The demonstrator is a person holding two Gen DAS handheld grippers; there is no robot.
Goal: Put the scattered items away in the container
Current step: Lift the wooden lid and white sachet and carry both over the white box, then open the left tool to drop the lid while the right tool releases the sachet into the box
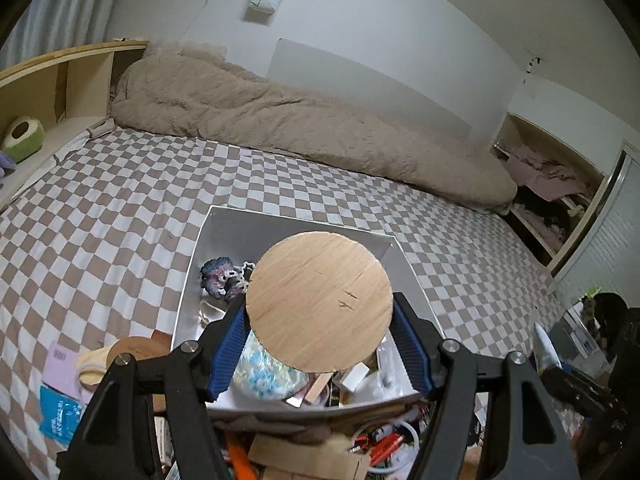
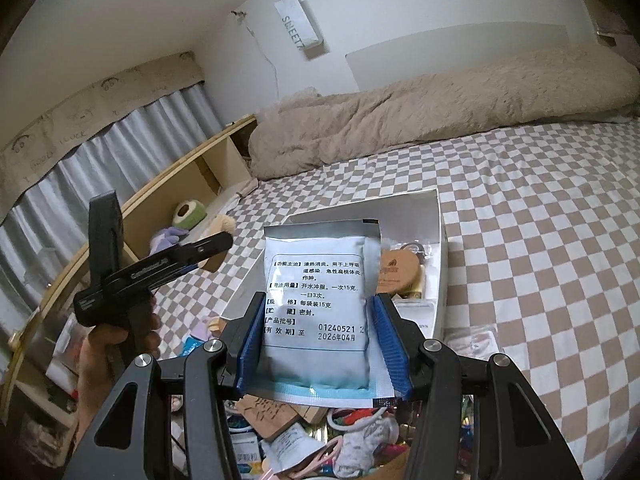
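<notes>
My left gripper (image 1: 318,344) is shut on a round wooden disc (image 1: 319,301) and holds it over the white box (image 1: 224,236) on the checkered bed. The box holds a crocheted scrunchie (image 1: 219,278), a blue-and-white floral bundle (image 1: 268,376) and small packets. My right gripper (image 2: 316,340) is shut on a pale blue medicine sachet (image 2: 316,304) with printed Chinese text, held upright in front of the same white box (image 2: 440,248). A round brown wooden item (image 2: 398,270) lies inside that box.
Loose items lie left of the box: a blue packet (image 1: 60,414), a pink card (image 1: 60,368), a cream sock (image 1: 94,364). A pile of clutter (image 2: 320,440) sits below both grippers. A beige duvet (image 1: 280,120) lines the wall. The left hand-held gripper (image 2: 132,276) shows at left.
</notes>
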